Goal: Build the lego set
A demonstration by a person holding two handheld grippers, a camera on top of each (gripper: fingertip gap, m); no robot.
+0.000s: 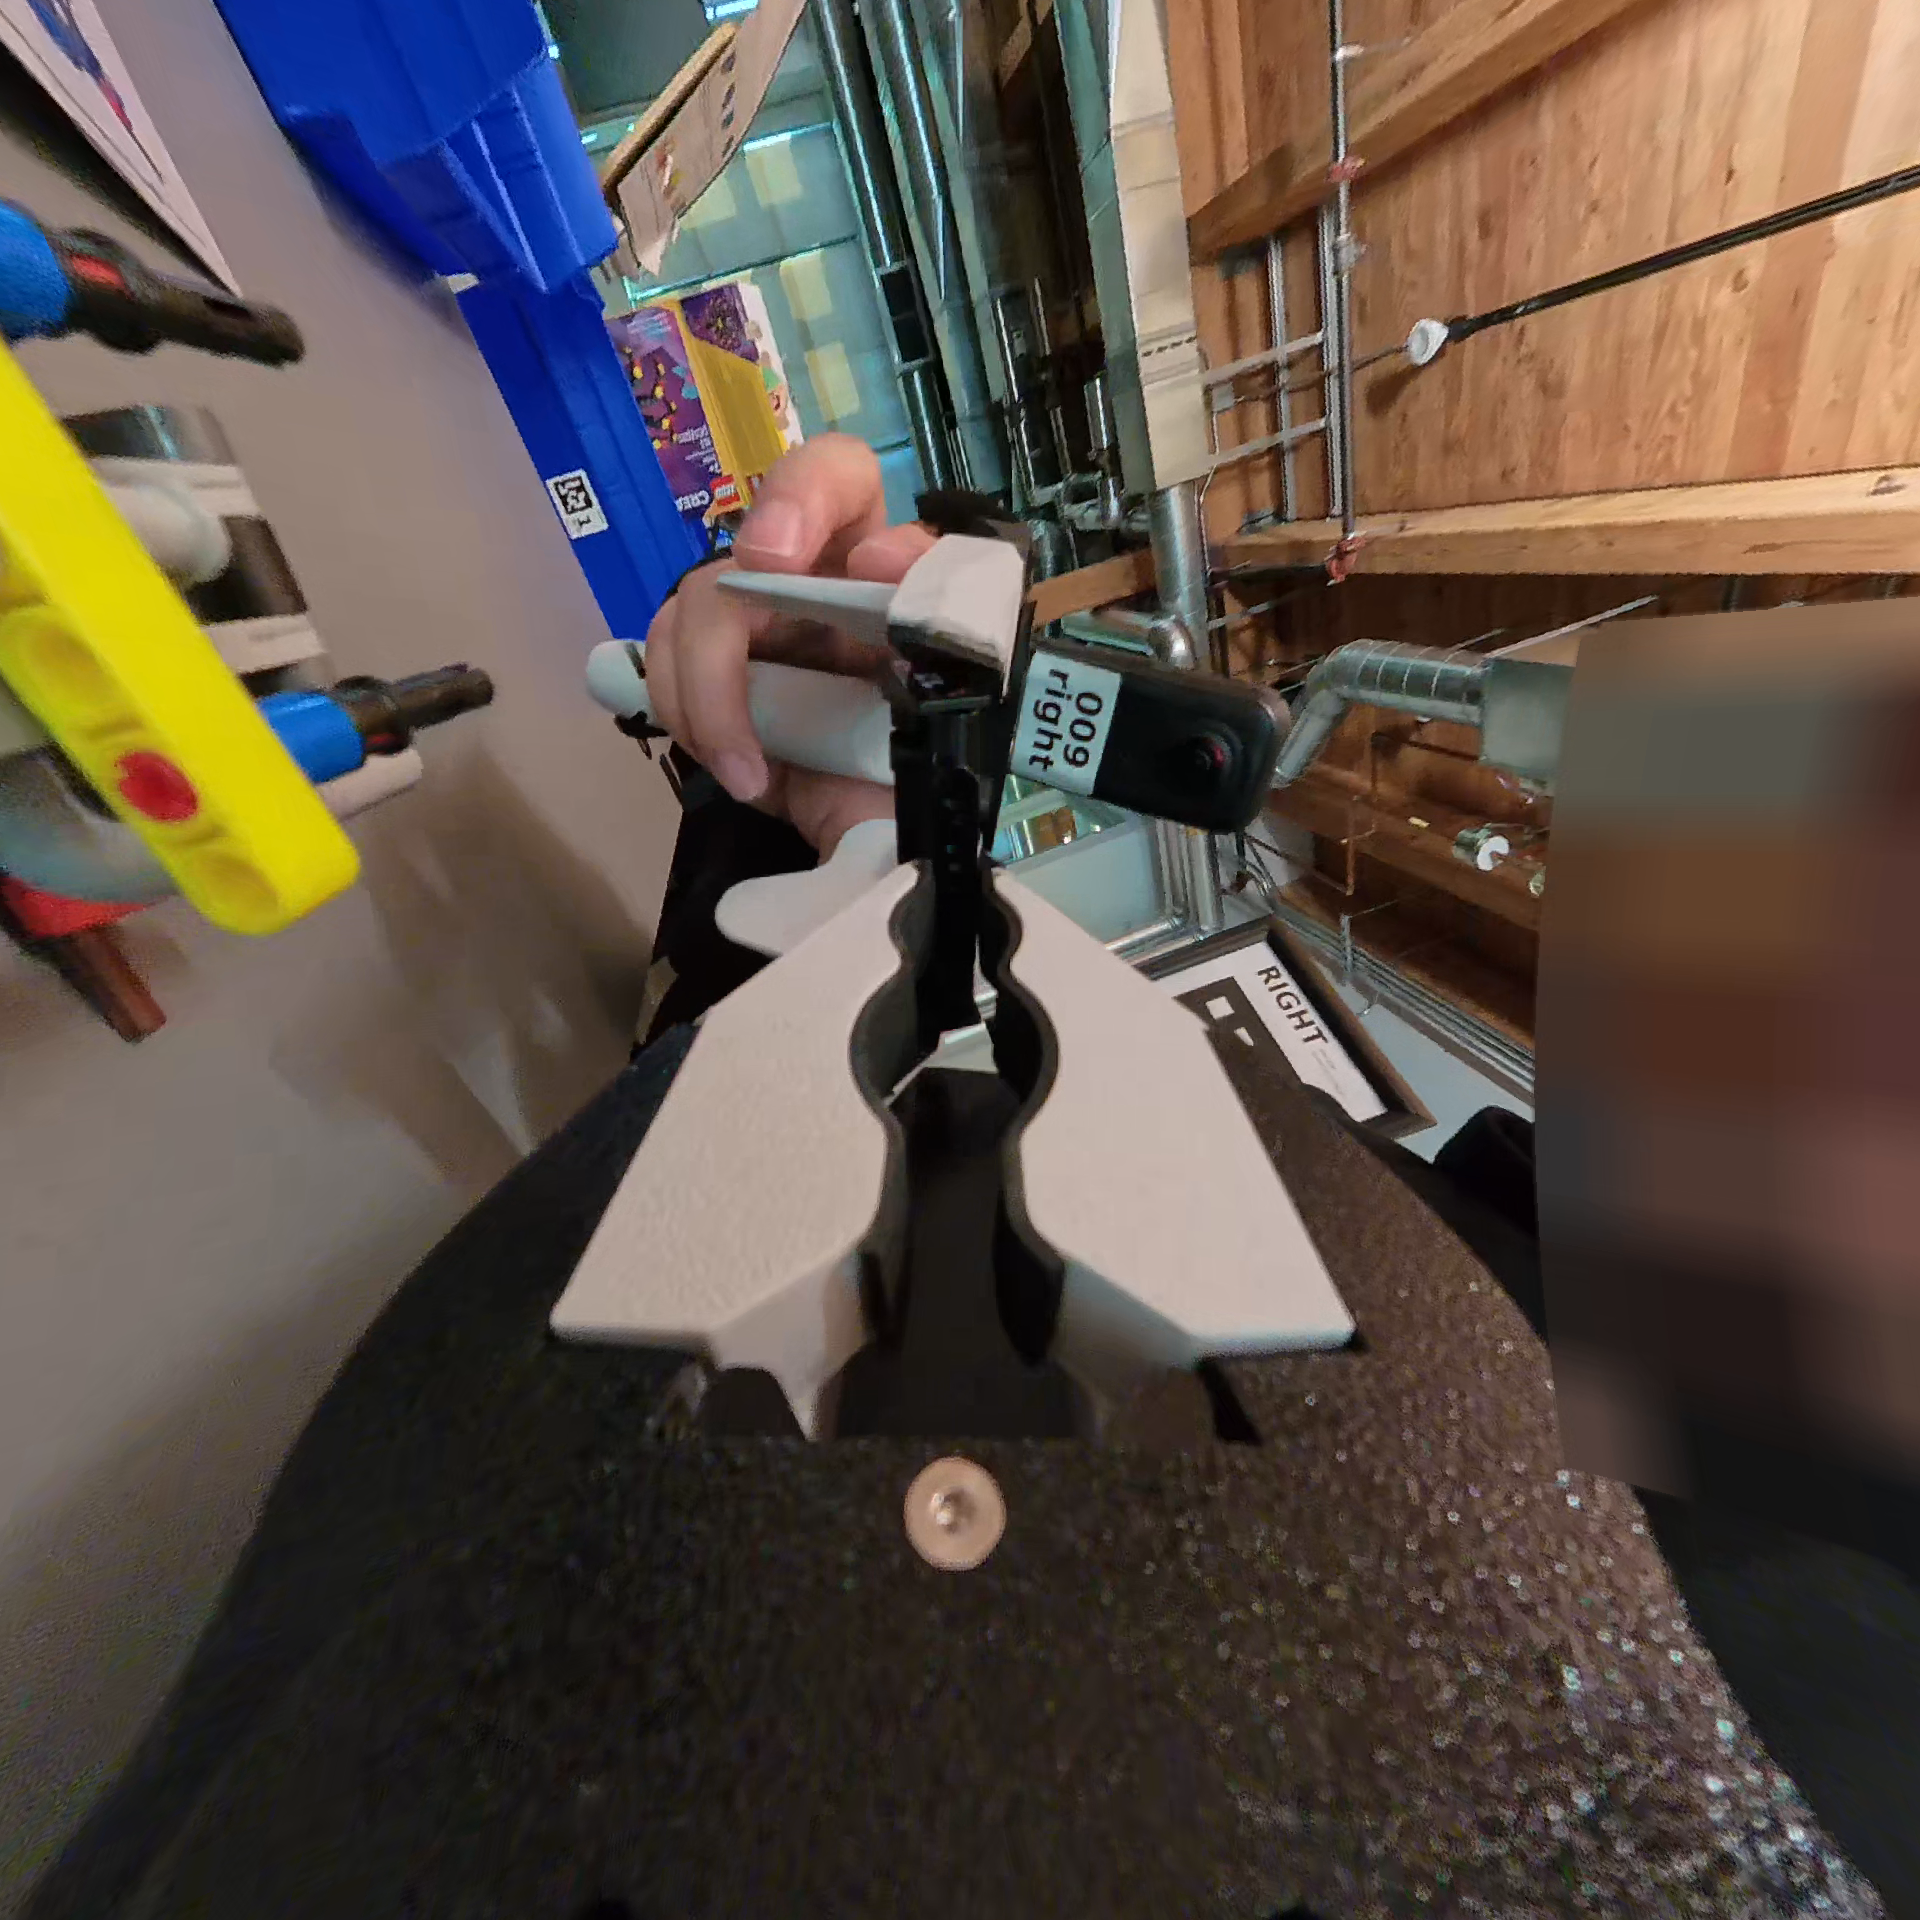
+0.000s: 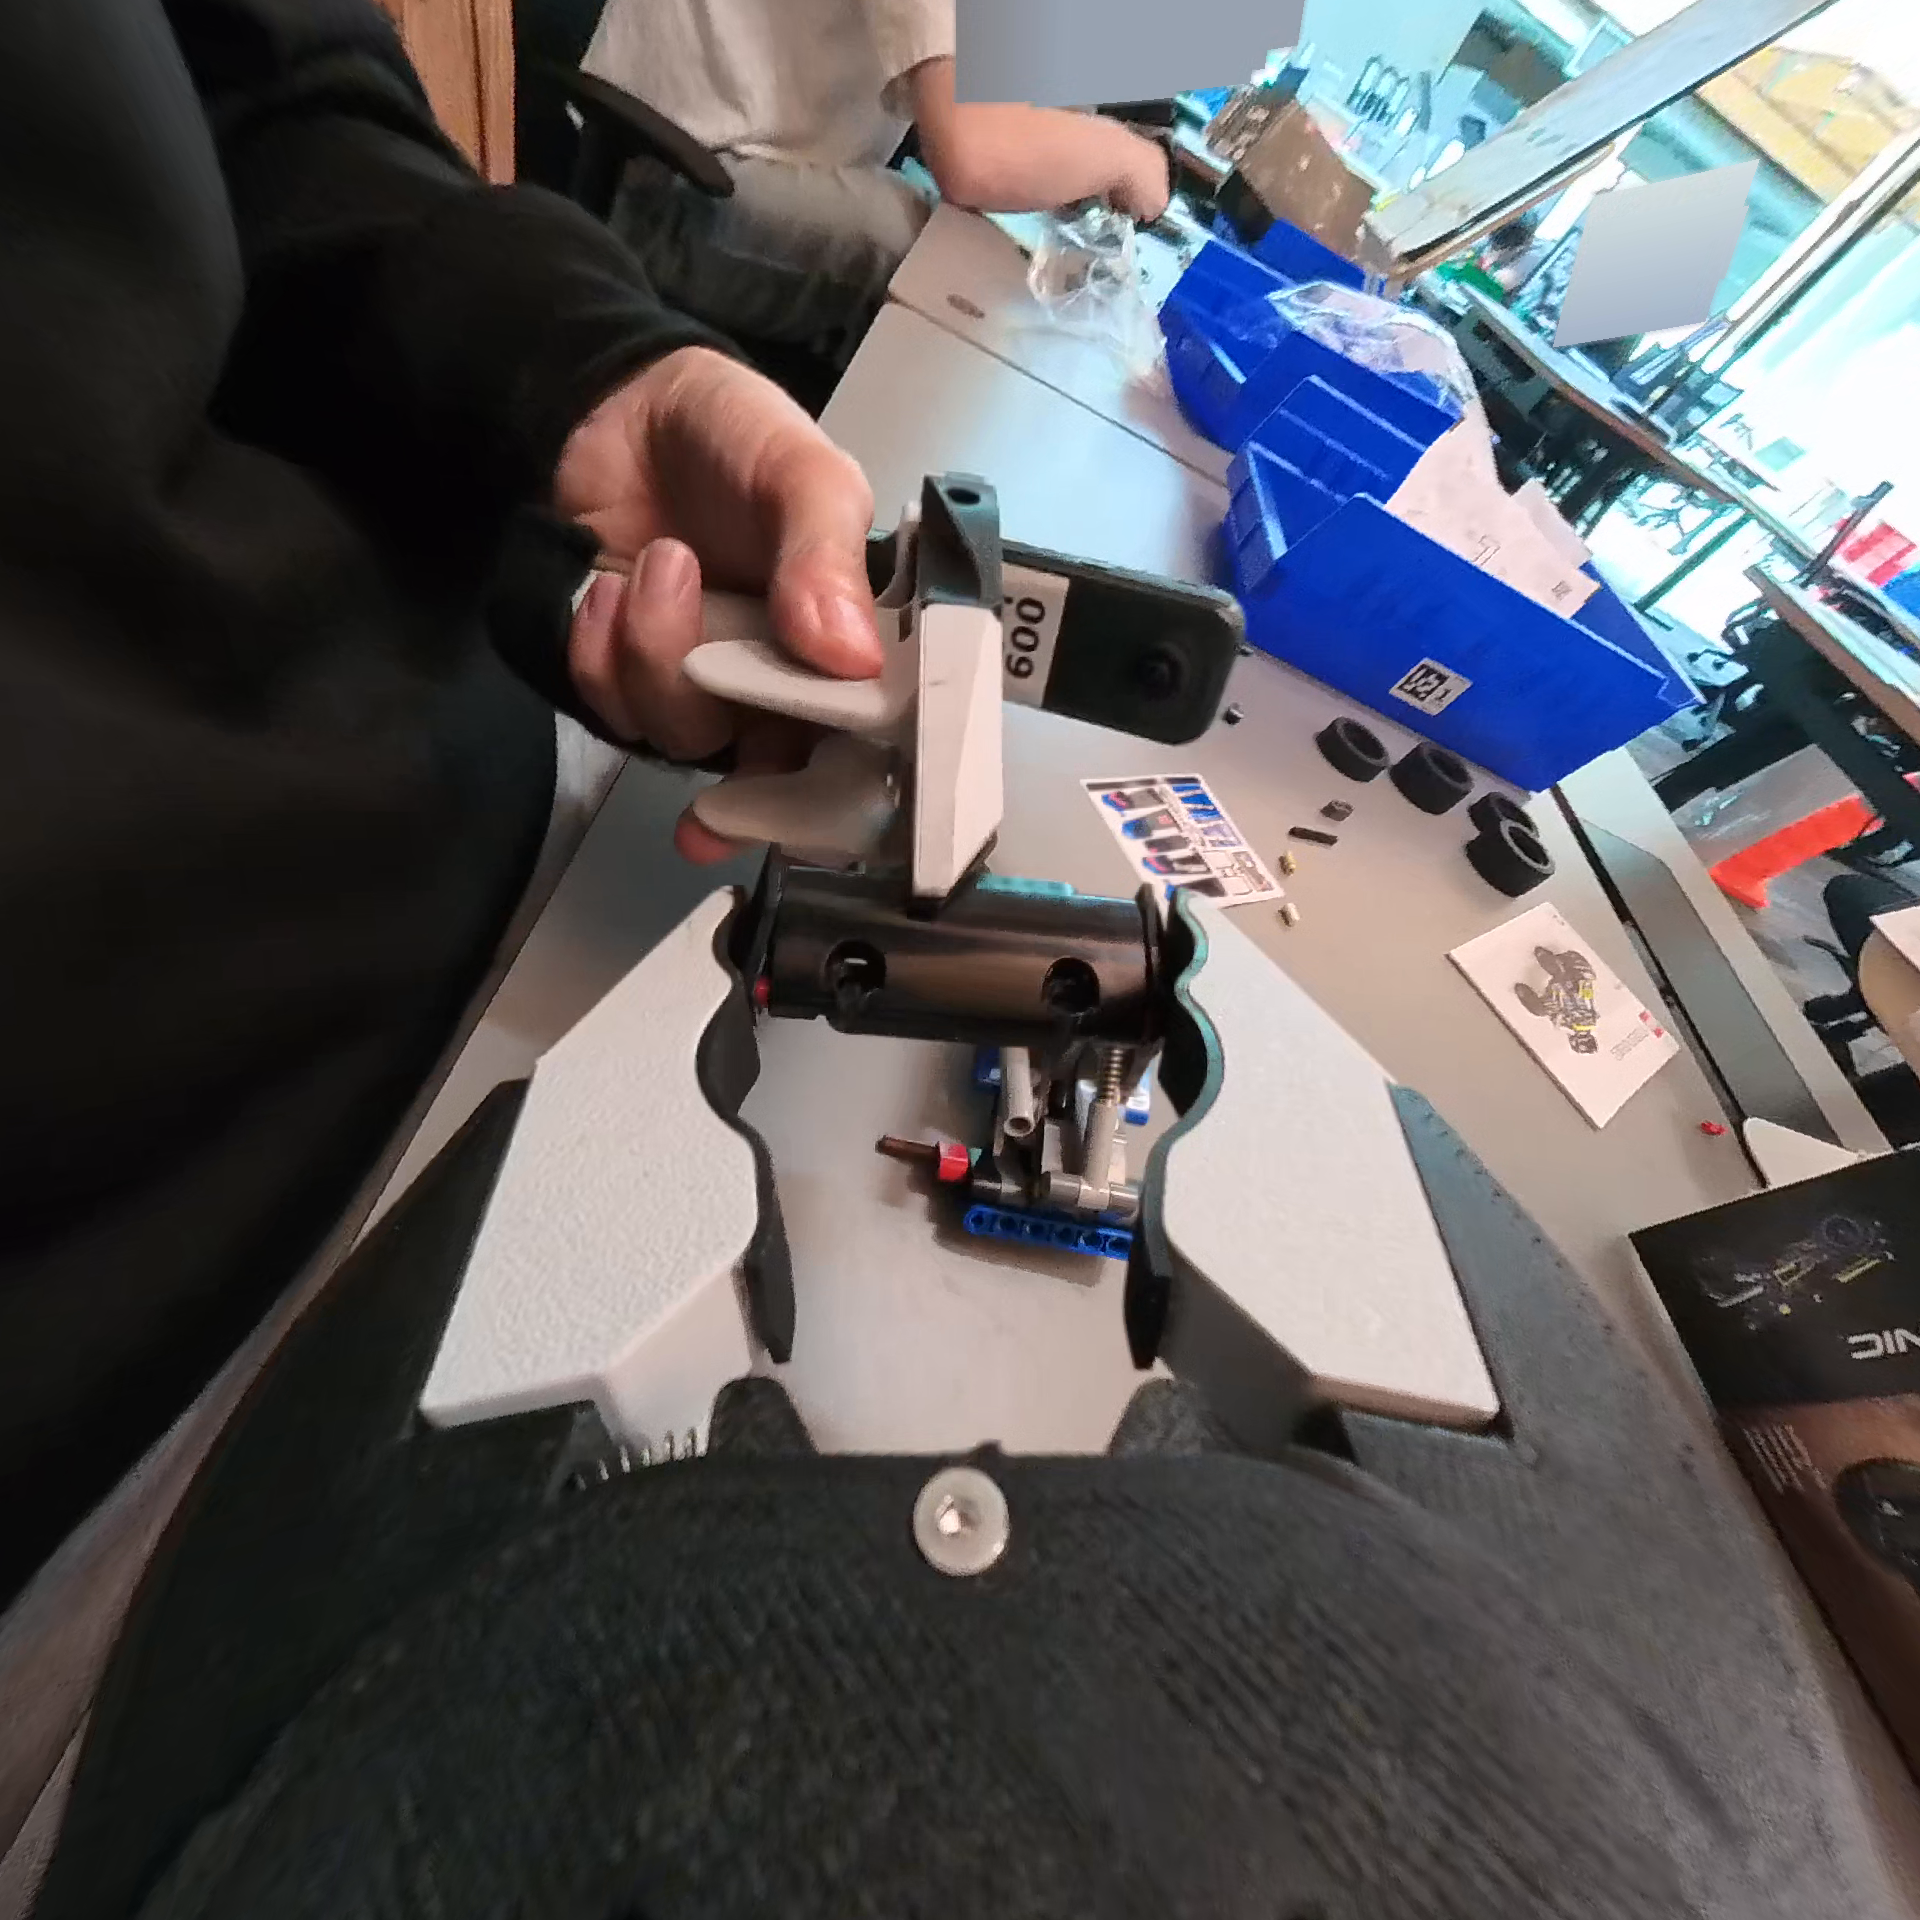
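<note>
Black brick assembly (image 2: 951, 961) hangs above the tabletop (image 2: 1382, 997), its wide body clamped between the right gripper (image 2: 956, 961) pads. Left gripper (image 1: 961, 914) pinches its thin black edge. Both grips should hold steady and square, avoiding twist.

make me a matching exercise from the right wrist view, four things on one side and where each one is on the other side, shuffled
Things:
1. black tyres
2. sticker sheet
3. black toy assembly
4. white booklet

Places:
a. between the fingertips of the right gripper
b. flat on the table, between the assembly and the tyres
c. in a row beside the blue bin
d. flat, near the table's right edge

Pairs: 1-c, 2-b, 3-a, 4-d
</note>
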